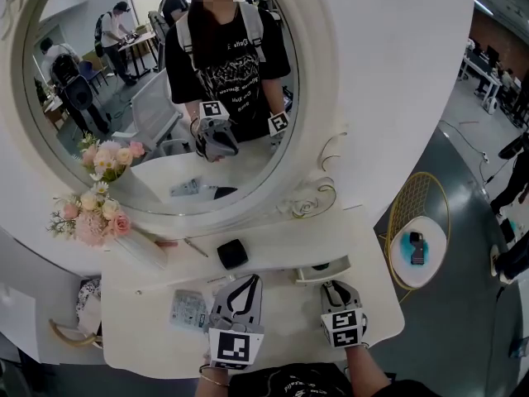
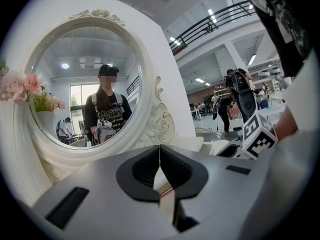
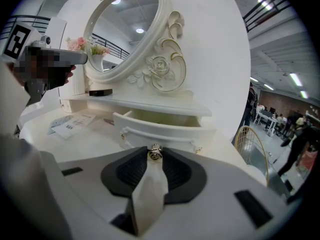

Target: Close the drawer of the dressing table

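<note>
Standing part-open at the dressing table's (image 1: pixel 145 333) right end, the drawer (image 3: pixel 161 130) has its small metal knob (image 3: pixel 155 153) pinched by the right gripper (image 3: pixel 155 156); the left gripper (image 2: pixel 159 153) hovers alongside, jaws pressed together, empty.

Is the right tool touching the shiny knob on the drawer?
Touching. In the right gripper view, the right tool pinches the knob of the open drawer.

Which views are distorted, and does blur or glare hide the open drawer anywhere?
Head view: edges curve, drawer small but sharp. Left gripper view: strong fisheye, black corners, mirror without glare. Right gripper view: same fisheye, drawer and knob clear, evenly lit.
</note>
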A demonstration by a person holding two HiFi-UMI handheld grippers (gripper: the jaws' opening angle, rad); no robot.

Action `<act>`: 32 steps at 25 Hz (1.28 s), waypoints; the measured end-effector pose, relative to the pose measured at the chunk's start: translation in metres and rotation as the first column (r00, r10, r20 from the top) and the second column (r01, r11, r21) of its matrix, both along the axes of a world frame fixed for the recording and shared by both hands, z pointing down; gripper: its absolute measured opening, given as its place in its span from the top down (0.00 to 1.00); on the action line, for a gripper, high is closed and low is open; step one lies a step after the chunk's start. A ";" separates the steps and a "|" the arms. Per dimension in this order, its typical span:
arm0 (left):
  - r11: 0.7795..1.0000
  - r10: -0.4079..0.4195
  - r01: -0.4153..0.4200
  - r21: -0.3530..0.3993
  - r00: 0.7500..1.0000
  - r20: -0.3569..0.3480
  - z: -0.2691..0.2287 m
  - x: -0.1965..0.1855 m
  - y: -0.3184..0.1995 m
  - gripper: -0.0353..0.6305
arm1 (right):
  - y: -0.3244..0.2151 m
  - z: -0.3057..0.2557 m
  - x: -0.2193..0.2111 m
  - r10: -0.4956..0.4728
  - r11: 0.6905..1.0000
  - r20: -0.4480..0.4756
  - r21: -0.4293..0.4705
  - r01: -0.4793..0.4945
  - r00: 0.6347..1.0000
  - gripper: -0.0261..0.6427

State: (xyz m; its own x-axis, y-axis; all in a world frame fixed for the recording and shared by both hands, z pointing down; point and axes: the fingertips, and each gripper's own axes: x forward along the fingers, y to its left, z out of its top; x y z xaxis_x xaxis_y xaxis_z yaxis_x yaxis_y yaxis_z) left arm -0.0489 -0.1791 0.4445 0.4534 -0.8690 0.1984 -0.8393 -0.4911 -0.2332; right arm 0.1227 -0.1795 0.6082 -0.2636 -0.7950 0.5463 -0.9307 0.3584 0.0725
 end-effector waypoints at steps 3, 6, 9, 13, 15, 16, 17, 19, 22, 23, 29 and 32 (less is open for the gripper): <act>1.000 -0.004 0.004 -0.001 1.000 0.000 0.001 -0.001 0.000 0.92 | 0.000 0.000 0.001 0.000 1.000 -0.003 0.001 0.000 1.000 0.81; 1.000 -0.009 0.009 0.003 1.000 -0.003 0.000 -0.001 -0.001 0.92 | -0.001 -0.001 0.001 -0.002 1.000 -0.005 0.002 0.002 1.000 0.81; 1.000 -0.007 0.007 0.002 1.000 -0.001 0.000 -0.001 -0.001 0.92 | -0.002 0.000 0.001 -0.002 1.000 -0.005 0.002 0.002 1.000 0.81; 1.000 -0.008 0.008 -0.001 1.000 0.001 0.000 -0.001 -0.001 0.92 | -0.002 -0.001 0.001 -0.006 1.000 0.002 0.000 0.006 1.000 0.81; 1.000 -0.009 0.009 -0.003 1.000 -0.001 0.001 -0.001 -0.001 0.92 | -0.003 0.000 0.001 -0.008 1.000 0.001 0.002 0.008 1.000 0.81; 1.000 -0.008 0.008 -0.003 1.000 -0.001 0.001 -0.001 -0.002 0.92 | -0.003 0.000 0.001 -0.008 1.000 0.001 0.003 0.008 1.000 0.81; 1.000 -0.007 0.007 -0.004 1.000 0.000 0.001 -0.001 -0.002 0.92 | -0.003 0.000 0.000 -0.007 1.000 0.000 0.002 0.007 1.000 0.81; 1.000 -0.005 0.005 -0.003 1.000 -0.001 0.001 -0.002 -0.002 0.92 | -0.005 0.000 0.000 -0.006 1.000 -0.006 0.003 0.006 1.000 0.81; 1.000 -0.008 0.008 -0.003 1.000 -0.003 0.002 -0.003 -0.002 0.92 | -0.008 0.000 -0.001 -0.004 1.000 -0.008 0.003 0.004 1.000 0.81; 1.000 -0.009 0.009 -0.005 1.000 -0.002 0.002 -0.004 -0.002 0.92 | -0.007 0.000 -0.001 -0.004 1.000 -0.005 -0.001 0.004 1.000 0.81; 1.000 -0.010 0.010 -0.009 1.000 -0.012 0.004 -0.002 -0.003 0.92 | -0.007 -0.002 -0.002 -0.008 1.000 0.001 -0.002 0.008 1.000 0.81; 1.000 -0.008 0.008 -0.013 1.000 0.006 0.006 -0.003 -0.004 0.92 | -0.009 -0.002 -0.002 -0.005 1.000 -0.001 0.001 0.005 1.000 0.81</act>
State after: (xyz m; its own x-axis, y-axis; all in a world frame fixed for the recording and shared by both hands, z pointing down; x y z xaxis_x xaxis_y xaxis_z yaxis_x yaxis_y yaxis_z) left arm -0.0516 -0.1828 0.4501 0.4447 -0.8702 0.2121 -0.8420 -0.4870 -0.2323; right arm 0.1209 -0.1883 0.6066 -0.2670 -0.7944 0.5455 -0.9288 0.3631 0.0741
